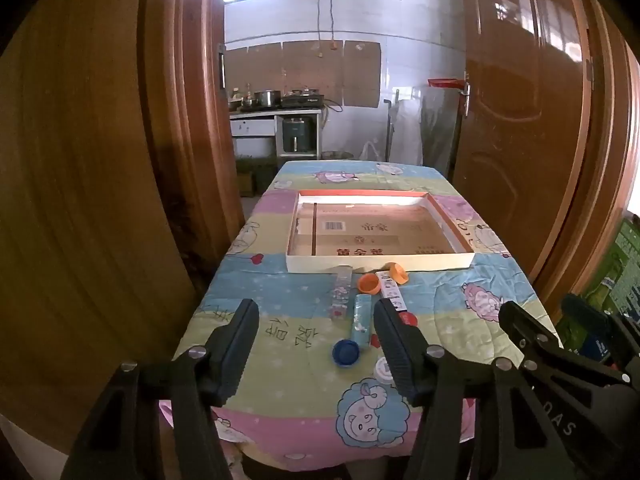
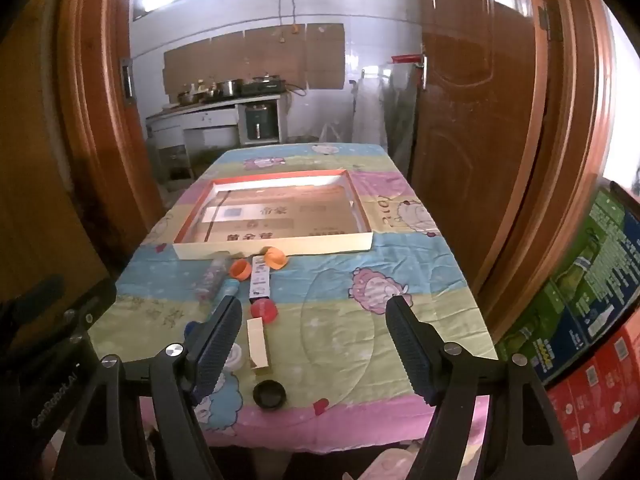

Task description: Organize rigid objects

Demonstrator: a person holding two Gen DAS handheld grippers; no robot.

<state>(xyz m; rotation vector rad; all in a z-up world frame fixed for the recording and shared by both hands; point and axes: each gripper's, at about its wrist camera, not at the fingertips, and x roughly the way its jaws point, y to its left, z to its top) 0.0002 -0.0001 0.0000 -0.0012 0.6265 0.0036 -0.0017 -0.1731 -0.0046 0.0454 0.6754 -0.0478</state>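
Observation:
A shallow cardboard tray [image 1: 380,263] [image 2: 276,248] lies mid-table with nothing in it. In front of it lie two orange caps [image 1: 370,282] [image 2: 276,258], a clear tube [image 1: 342,292], a light blue tube [image 1: 362,320], a printed white box [image 2: 260,278], a red cap [image 2: 264,311], a blue cap [image 1: 346,352], a white cap [image 2: 234,358], a cream box [image 2: 258,344] and a black cap [image 2: 270,394]. My left gripper [image 1: 314,314] hovers open over the near table edge, holding nothing. My right gripper [image 2: 316,304] hovers open to its right, also holding nothing.
The table wears a cartoon-print cloth [image 2: 400,264]. Brown wooden doors [image 1: 520,140] flank it closely on both sides. Stacked printed cartons [image 2: 592,280] stand to the right. A kitchen counter [image 1: 276,114] with pots lies beyond the far end.

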